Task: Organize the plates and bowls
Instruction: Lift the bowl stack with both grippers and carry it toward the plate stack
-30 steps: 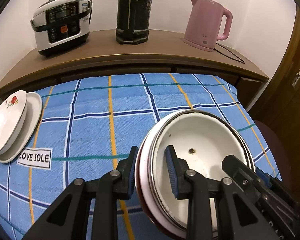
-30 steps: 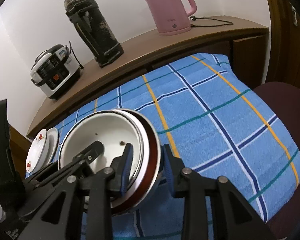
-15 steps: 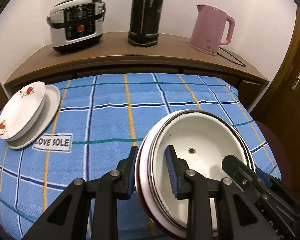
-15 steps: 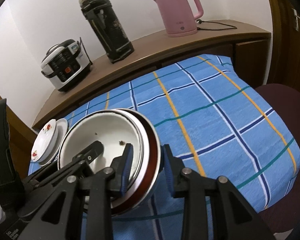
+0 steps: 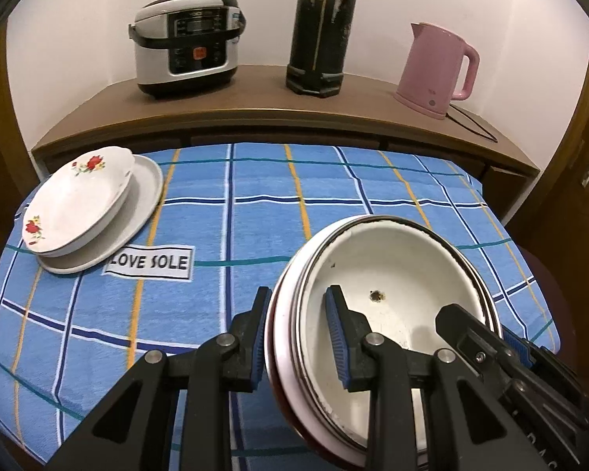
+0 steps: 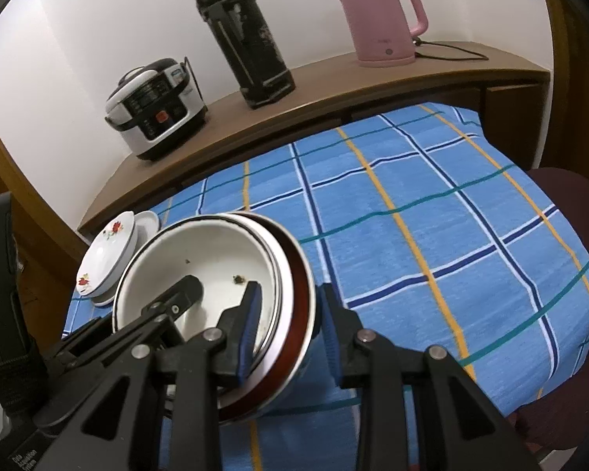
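Observation:
A stack of nested bowls (image 5: 396, 286), white enamel inside with a red-brown outer one, is held above the blue checked tablecloth (image 5: 255, 235). My left gripper (image 5: 298, 333) is shut on the stack's left rim. My right gripper (image 6: 288, 329) is shut on its right rim; the stack (image 6: 200, 267) fills that view's lower left. A flowered white plate on a plain white plate (image 5: 78, 208) lies at the table's far left, also in the right wrist view (image 6: 110, 251).
A wooden shelf (image 5: 255, 102) behind the table carries a rice cooker (image 5: 186, 43), a dark tall flask (image 5: 322, 27) and a pink kettle (image 5: 436, 70) with its cord. A dark red chair seat (image 6: 561, 192) stands at the table's right edge.
Both grippers have carried the bowl stack leftward; the plates at the far left now appear nearer and more central. The grip on the stack is unchanged.

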Motion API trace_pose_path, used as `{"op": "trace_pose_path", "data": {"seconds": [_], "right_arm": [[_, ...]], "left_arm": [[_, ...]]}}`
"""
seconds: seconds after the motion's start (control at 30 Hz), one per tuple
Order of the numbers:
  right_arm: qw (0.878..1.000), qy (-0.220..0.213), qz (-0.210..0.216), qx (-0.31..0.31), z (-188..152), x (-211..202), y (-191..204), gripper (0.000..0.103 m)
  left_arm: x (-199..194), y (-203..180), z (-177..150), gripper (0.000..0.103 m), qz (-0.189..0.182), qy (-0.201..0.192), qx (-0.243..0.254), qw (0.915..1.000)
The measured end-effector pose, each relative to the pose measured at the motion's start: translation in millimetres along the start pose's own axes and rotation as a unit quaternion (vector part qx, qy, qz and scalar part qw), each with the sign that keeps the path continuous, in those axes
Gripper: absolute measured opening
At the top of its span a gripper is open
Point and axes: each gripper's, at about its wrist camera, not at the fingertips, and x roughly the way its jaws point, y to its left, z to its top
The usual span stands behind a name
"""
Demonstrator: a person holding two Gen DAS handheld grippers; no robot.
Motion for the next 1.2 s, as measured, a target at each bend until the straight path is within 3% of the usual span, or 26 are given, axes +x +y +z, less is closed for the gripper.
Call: {"op": "trace_pose_path", "data": {"seconds": [0.53, 1.2], "right_arm": [[0.999, 0.012, 0.019, -0.027, -16.8, 7.3, 43.9, 0.030], [0.995, 0.031, 0.063, -0.076, -35.7, 26.0, 119.9, 0.030]], "left_arm": [[-18.4, 47.1, -11.7, 0.031, 0.023, -0.007, -0.029, 0.9993], [-45.4, 122.4, -25.1, 0.031, 0.079, -0.022, -0.072, 0.9940]]}}
